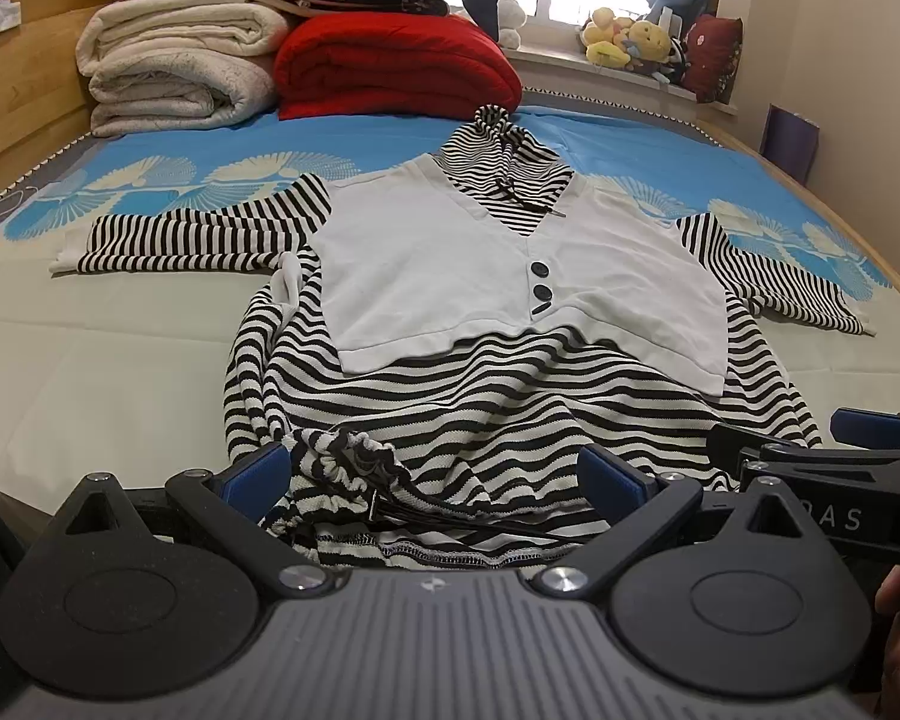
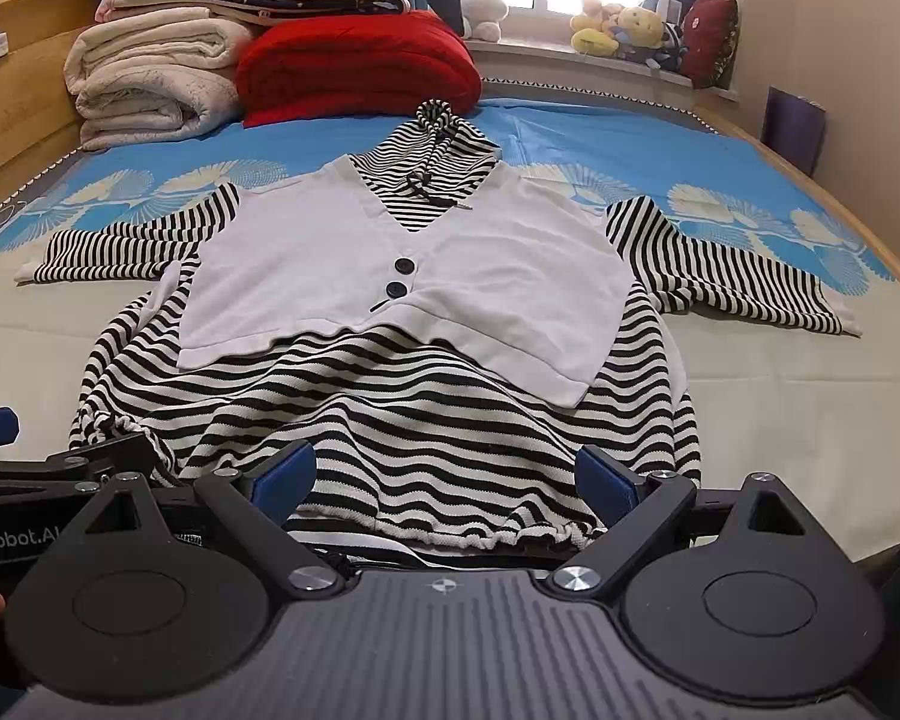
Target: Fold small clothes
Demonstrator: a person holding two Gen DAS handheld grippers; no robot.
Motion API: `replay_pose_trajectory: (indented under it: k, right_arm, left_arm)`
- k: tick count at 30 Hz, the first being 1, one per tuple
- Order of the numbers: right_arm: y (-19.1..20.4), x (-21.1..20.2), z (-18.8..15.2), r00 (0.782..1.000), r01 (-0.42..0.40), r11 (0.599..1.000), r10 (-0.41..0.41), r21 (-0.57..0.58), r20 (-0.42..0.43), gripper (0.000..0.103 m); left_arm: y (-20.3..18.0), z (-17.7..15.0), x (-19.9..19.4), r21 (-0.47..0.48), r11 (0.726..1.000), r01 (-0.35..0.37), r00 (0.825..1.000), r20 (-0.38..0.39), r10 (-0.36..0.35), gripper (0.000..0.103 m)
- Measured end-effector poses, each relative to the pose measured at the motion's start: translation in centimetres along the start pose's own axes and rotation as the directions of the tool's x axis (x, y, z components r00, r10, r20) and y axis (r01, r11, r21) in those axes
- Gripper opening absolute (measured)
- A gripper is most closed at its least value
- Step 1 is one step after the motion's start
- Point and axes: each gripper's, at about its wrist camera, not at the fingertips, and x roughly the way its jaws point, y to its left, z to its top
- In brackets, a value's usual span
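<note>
A black-and-white striped hooded top (image 1: 480, 408) with a white vest front (image 1: 450, 264) lies face up on the bed, sleeves spread out to both sides. It also shows in the right wrist view (image 2: 402, 420). My left gripper (image 1: 435, 471) is open, its blue fingers astride the gathered bottom hem (image 1: 354, 468) at the left corner. My right gripper (image 2: 447, 480) is open over the hem's right part (image 2: 510, 534). Neither holds the cloth. The right gripper shows at the right edge of the left wrist view (image 1: 858, 456).
The bed (image 1: 120, 360) has a cream and blue sheet. Folded cream blankets (image 1: 180, 72) and a red blanket (image 1: 390, 66) are stacked at the far end. Plush toys (image 1: 630, 39) sit on the windowsill. A wooden bed frame (image 1: 18, 90) runs along the left.
</note>
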Motion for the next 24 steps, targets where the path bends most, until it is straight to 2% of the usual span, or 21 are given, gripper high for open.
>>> replay_pose_trajectory:
  k: [15, 18, 21, 24]
  right_arm:
    - [-0.1, -0.1, 0.0, 1.0, 0.002, 1.0, -0.002, -0.001, 0.002, 0.093]
    - [-0.3, -0.5, 0.3, 0.999, 0.02, 1.0, -0.02, 0.004, 0.036, 0.093]
    - [-1.7, -1.0, 1.2, 0.997, 0.034, 0.998, -0.037, 0.047, 0.07, 0.093]
    - [-4.1, -0.1, 2.0, 0.996, 0.072, 0.99, -0.078, 0.122, 0.04, 0.091]
  left_arm:
    - [0.0, 0.0, 0.0, 0.001, 1.0, -0.001, 1.0, 0.0, 0.001, 0.102]
    - [-0.1, 0.5, -0.2, 0.005, 1.0, -0.005, 1.0, 0.007, 0.005, 0.102]
    - [0.6, 1.6, -0.4, -0.028, 0.999, -0.028, 0.999, 0.019, 0.029, 0.102]
    - [2.7, 3.0, 1.1, -0.08, 0.995, -0.059, 0.998, -0.014, 0.059, 0.102]
